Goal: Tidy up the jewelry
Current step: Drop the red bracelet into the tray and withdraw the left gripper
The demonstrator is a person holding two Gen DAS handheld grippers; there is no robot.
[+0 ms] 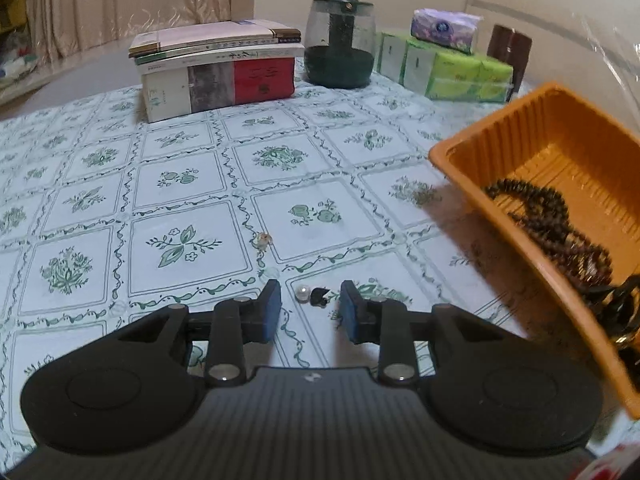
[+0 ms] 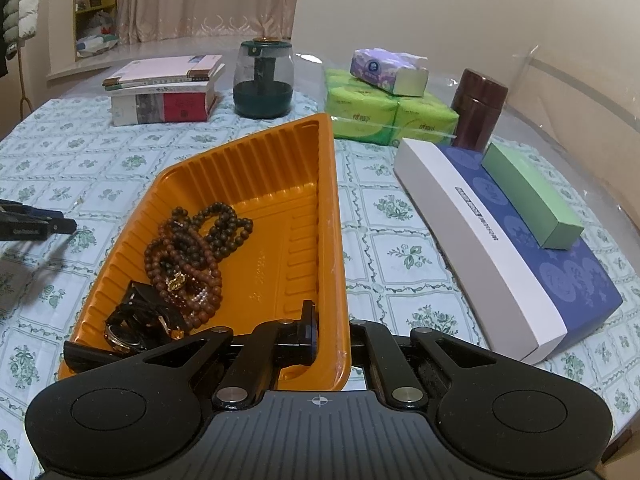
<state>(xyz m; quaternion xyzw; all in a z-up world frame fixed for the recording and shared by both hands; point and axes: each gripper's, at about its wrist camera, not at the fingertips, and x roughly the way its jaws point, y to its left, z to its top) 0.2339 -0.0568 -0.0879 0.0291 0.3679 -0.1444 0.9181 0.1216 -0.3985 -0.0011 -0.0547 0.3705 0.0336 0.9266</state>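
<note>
1. The left tool [image 1: 311, 307] is pointing steeply down at the bench [image 1: 200, 200], which is wearing a white cloth with green floral squares; its blue-padded jaws are standing partly open, gripping nothing.
2. Lying on the cloth between those jaws, clear of both pads, are a small white pearl bead [image 1: 303, 293] and a small black jewelry piece [image 1: 319, 296] just beside it (its exact kind is too small to make out).
3. A tiny clear-and-amber ornament [image 1: 264, 239] is resting farther up the cloth, well apart from the left tool.
4. The right tool [image 2: 332, 336] is also tilting downward, its jaws clamping shut on the rim of the orange ribbed plastic tray [image 2: 280, 184]; one finger is sitting inside the tray wall, while the other is mostly hidden behind the wall.
5. In the left wrist view the tray is looking tilted, and the picture's edge is cutting off its near end.
6. Inside the tray are lying dark brown wooden bead strands [image 2: 192, 248] tangled together, with a black strap watch [image 2: 136, 320] partly hidden behind the right tool's body.
7. Far across the bench are sitting a stack of books [image 2: 164, 92], a dark green glass-domed jar [image 2: 263, 80] and green tissue packs [image 2: 384, 116].
</note>
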